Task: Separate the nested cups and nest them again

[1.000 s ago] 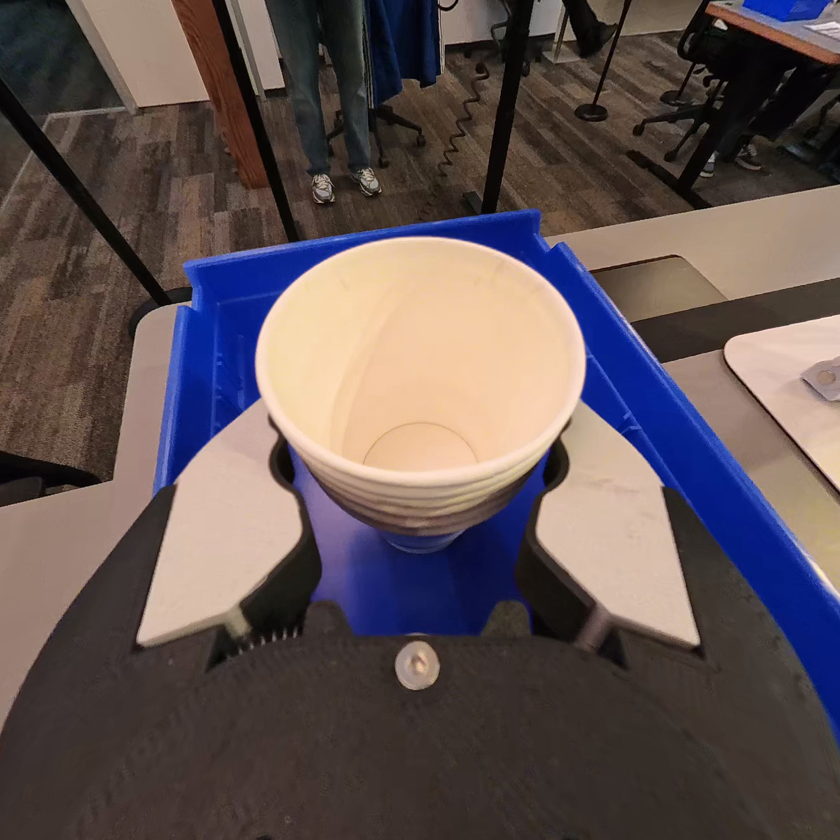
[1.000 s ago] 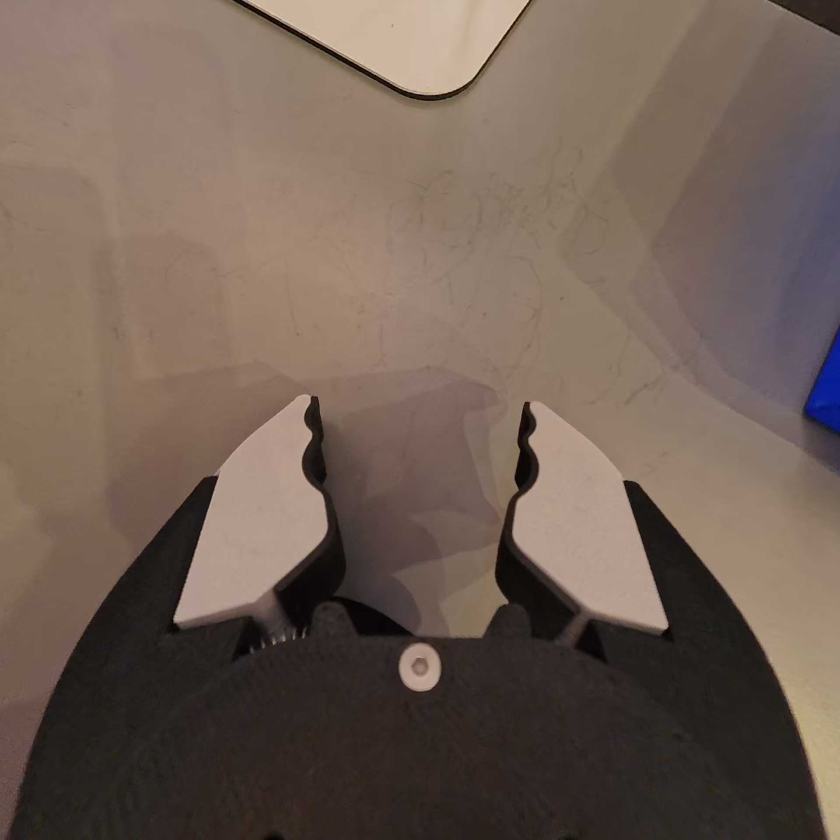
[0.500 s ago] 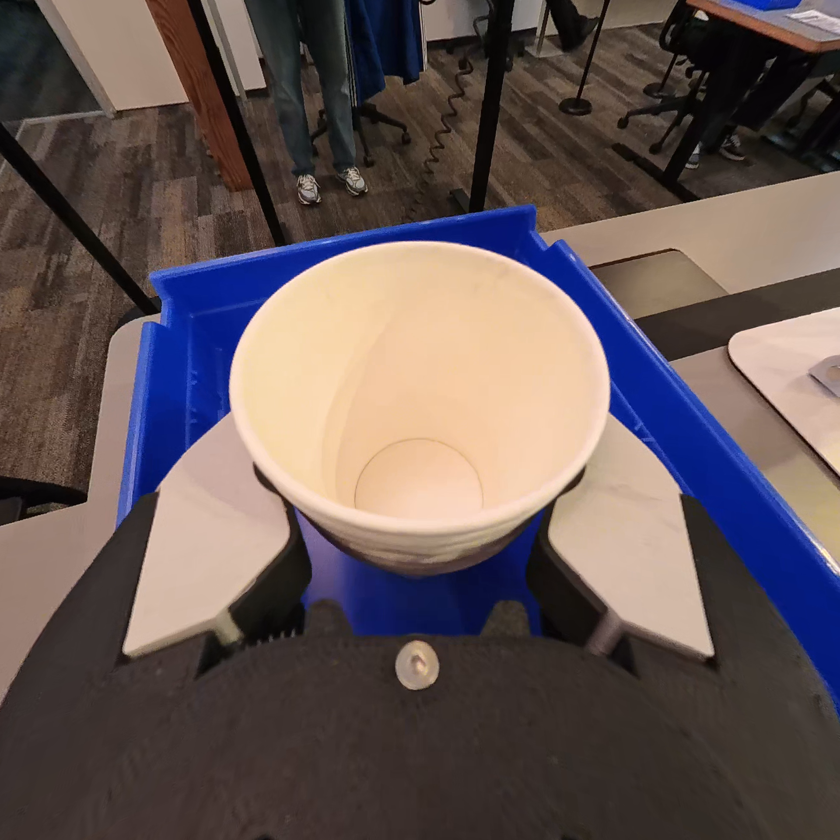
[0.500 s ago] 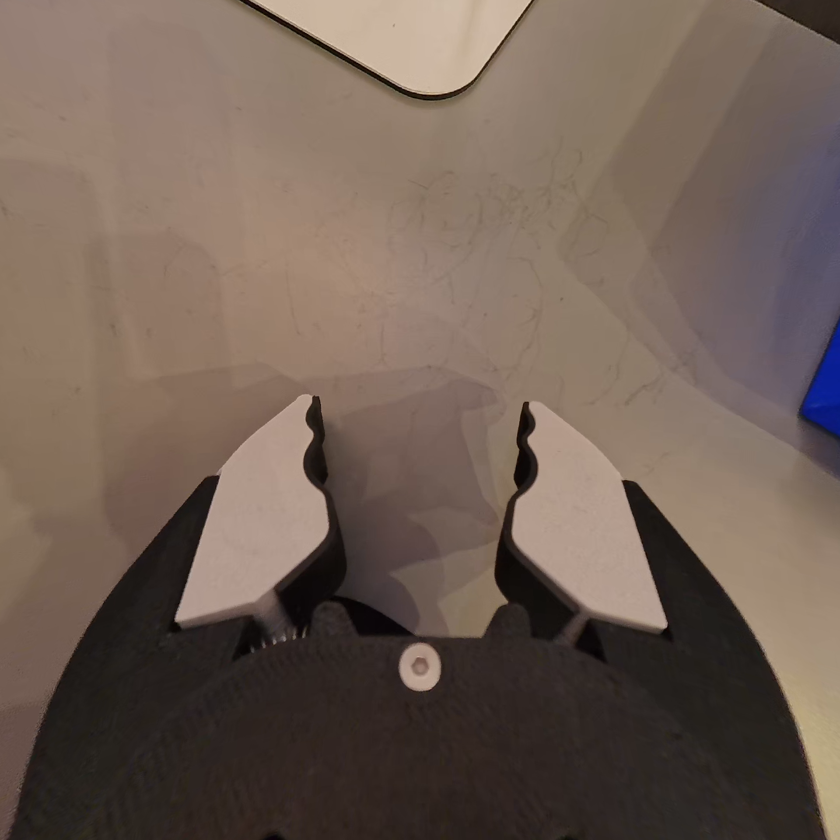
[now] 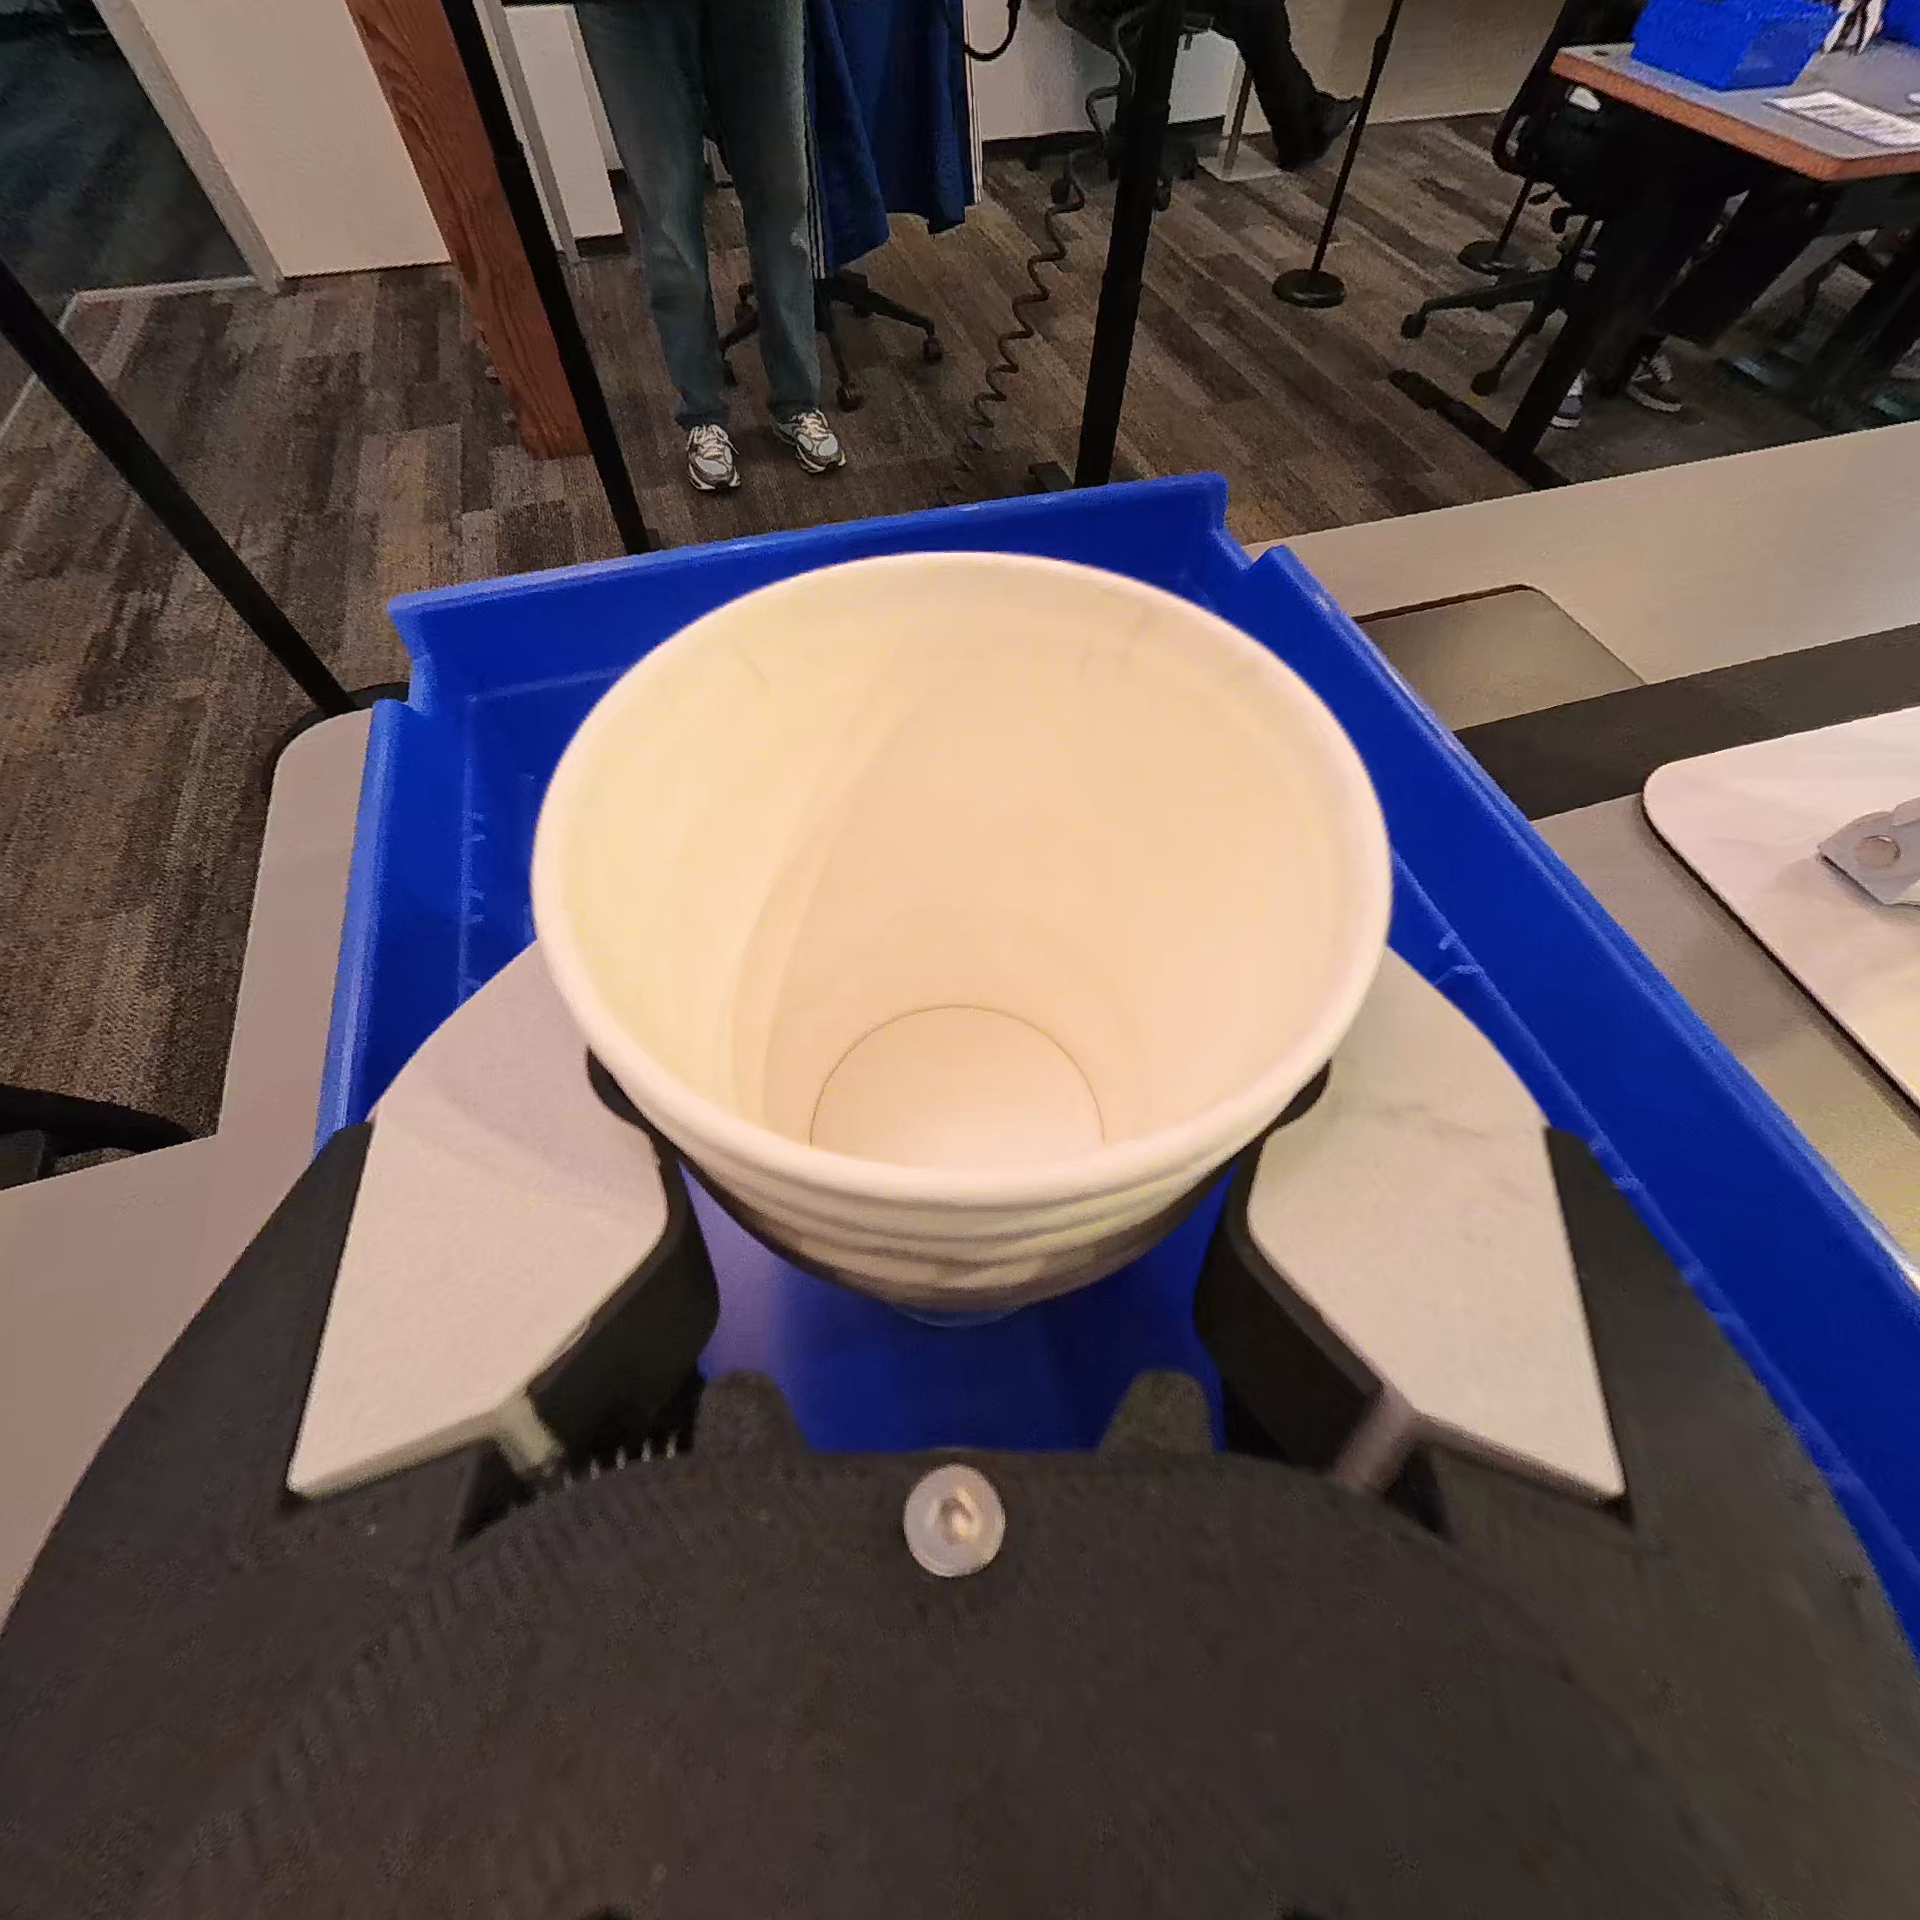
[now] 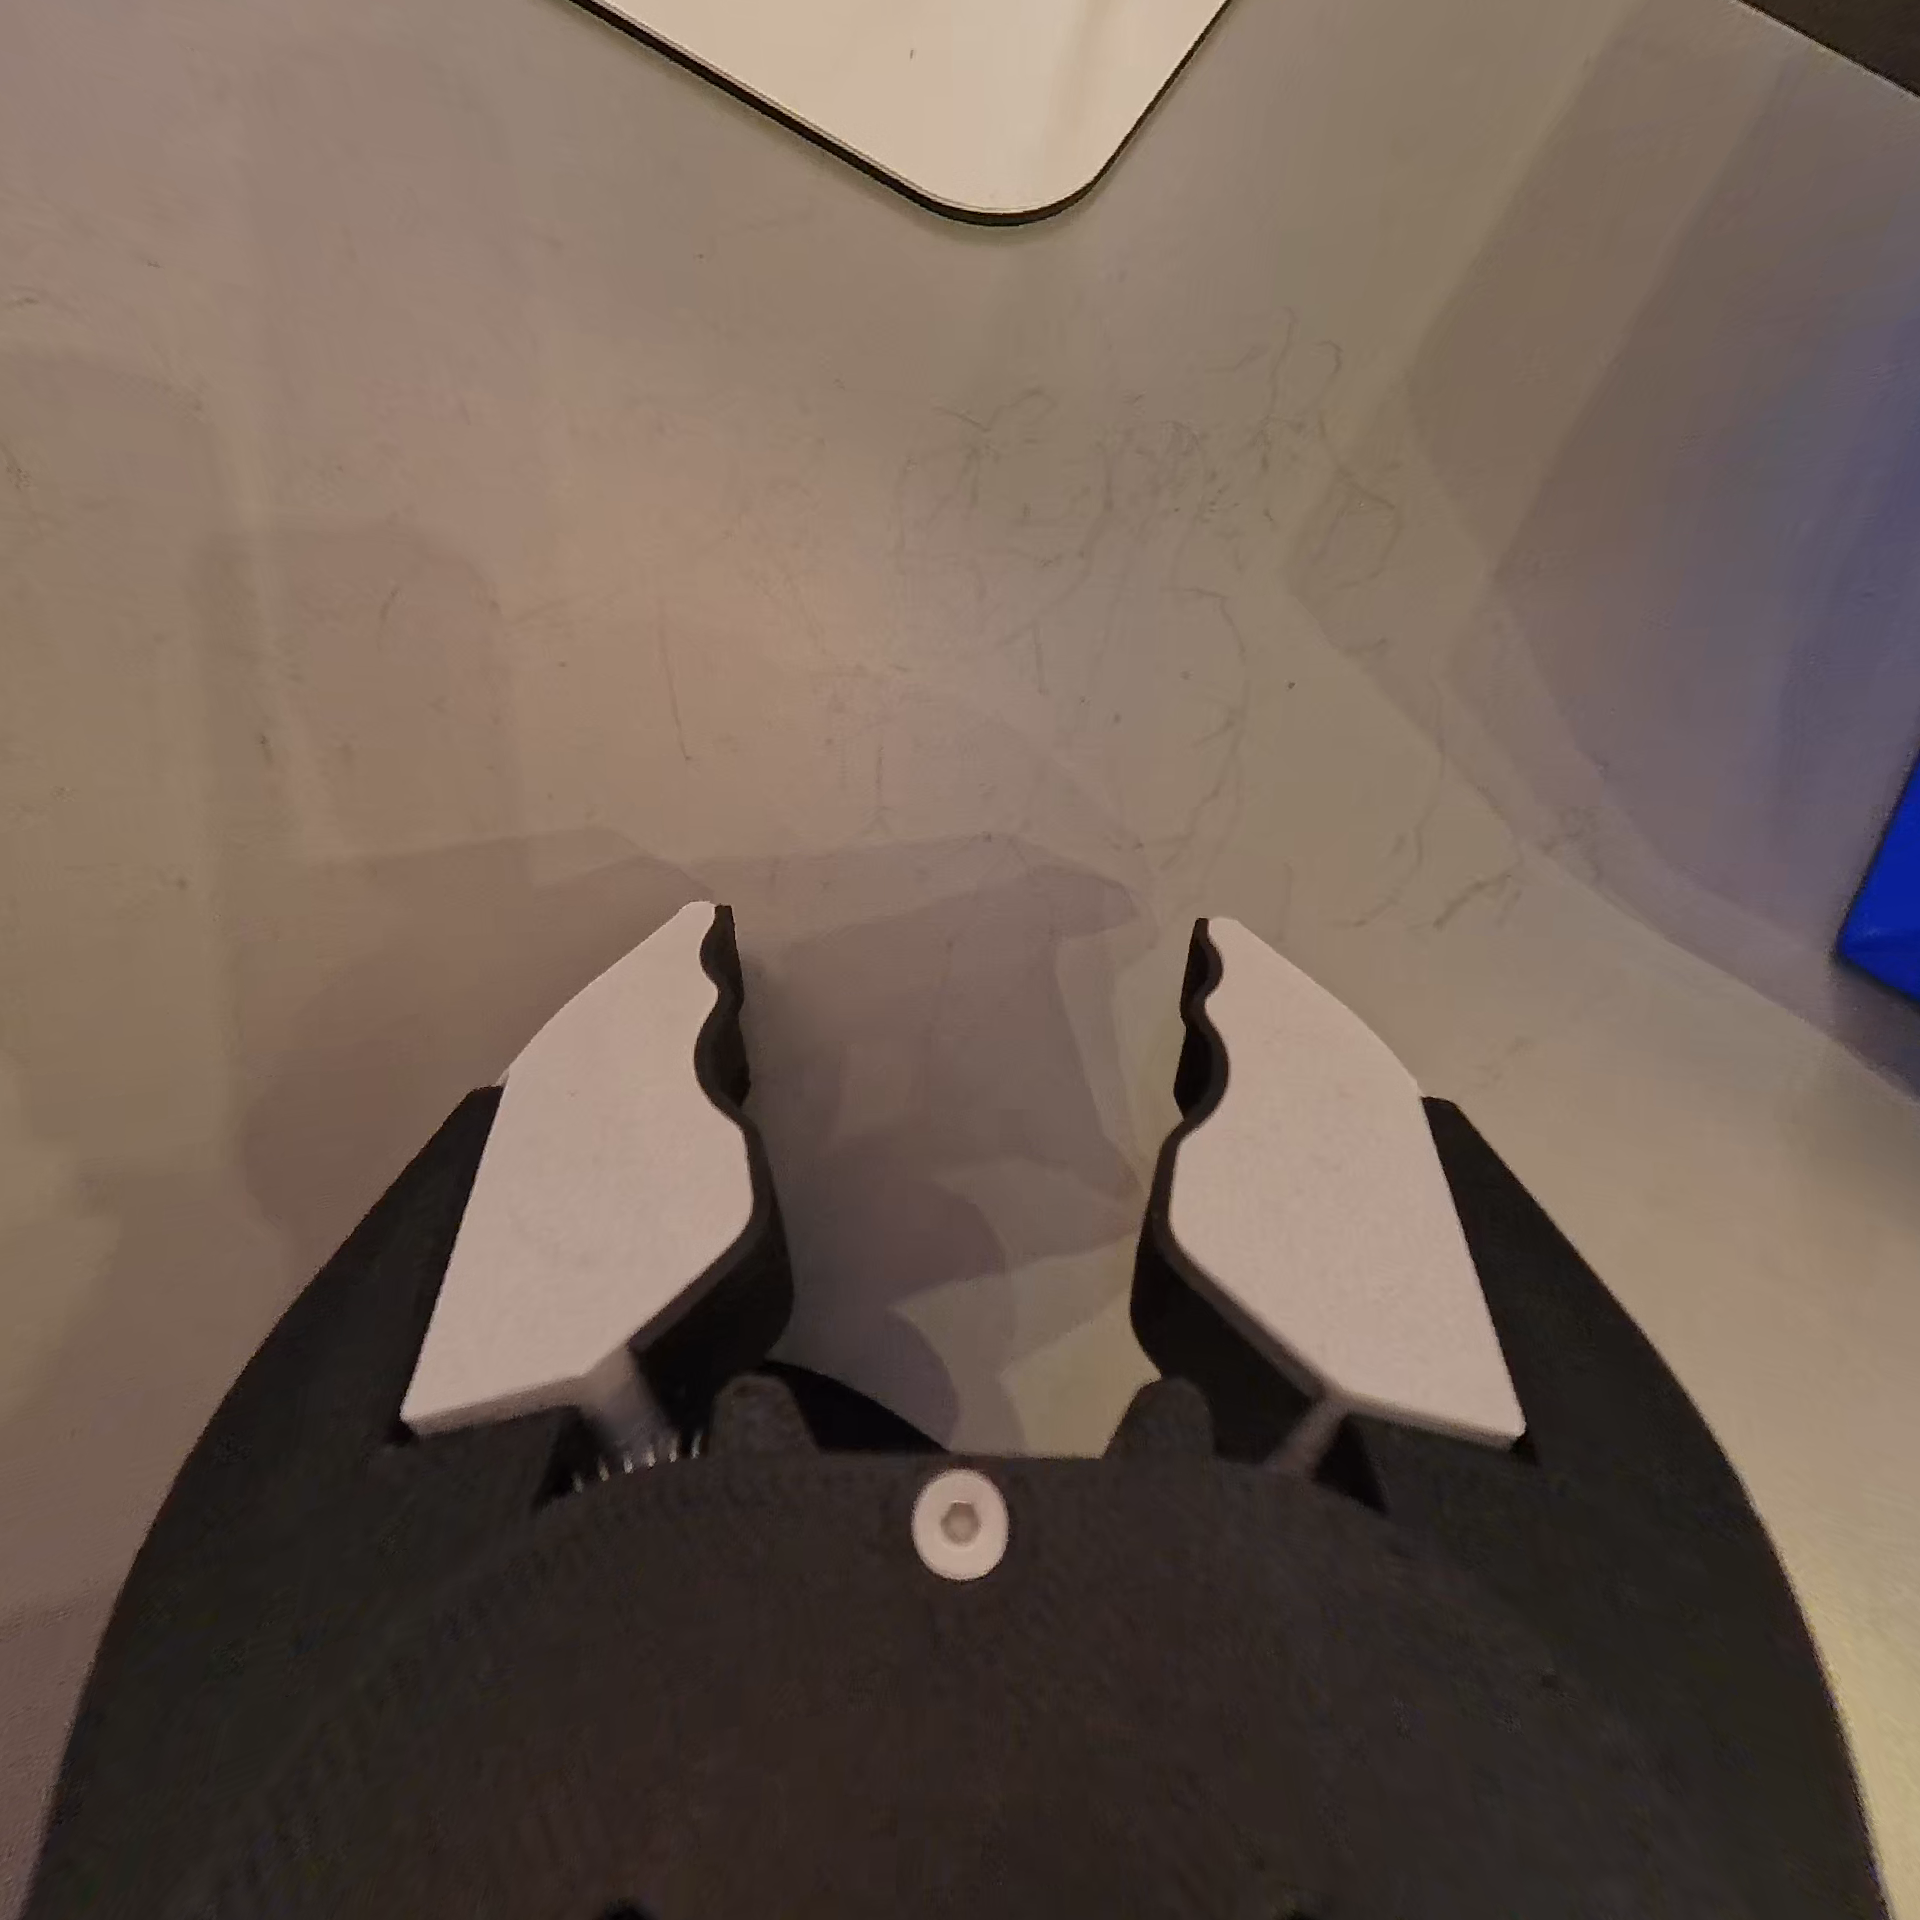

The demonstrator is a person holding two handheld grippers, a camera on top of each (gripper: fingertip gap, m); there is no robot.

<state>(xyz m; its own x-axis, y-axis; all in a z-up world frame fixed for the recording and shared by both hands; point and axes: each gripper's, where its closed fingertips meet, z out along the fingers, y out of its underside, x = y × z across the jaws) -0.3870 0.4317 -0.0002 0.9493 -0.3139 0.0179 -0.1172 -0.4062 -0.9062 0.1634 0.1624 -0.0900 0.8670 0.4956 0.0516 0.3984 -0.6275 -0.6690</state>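
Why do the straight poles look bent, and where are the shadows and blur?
Left wrist view: wide-angle lens bows the black poles; paper cup stack's rim slightly soft. Right wrist view: sharp, dim warm light; the right gripper casts overlapping shadows on the scratched table.

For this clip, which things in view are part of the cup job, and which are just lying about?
Part of the job:
- stack of nested white paper cups, between the left gripper's fingers
- blue bin under the stack
- right gripper, open over the bare table

Lying about:
- white board with a small grey metal piece
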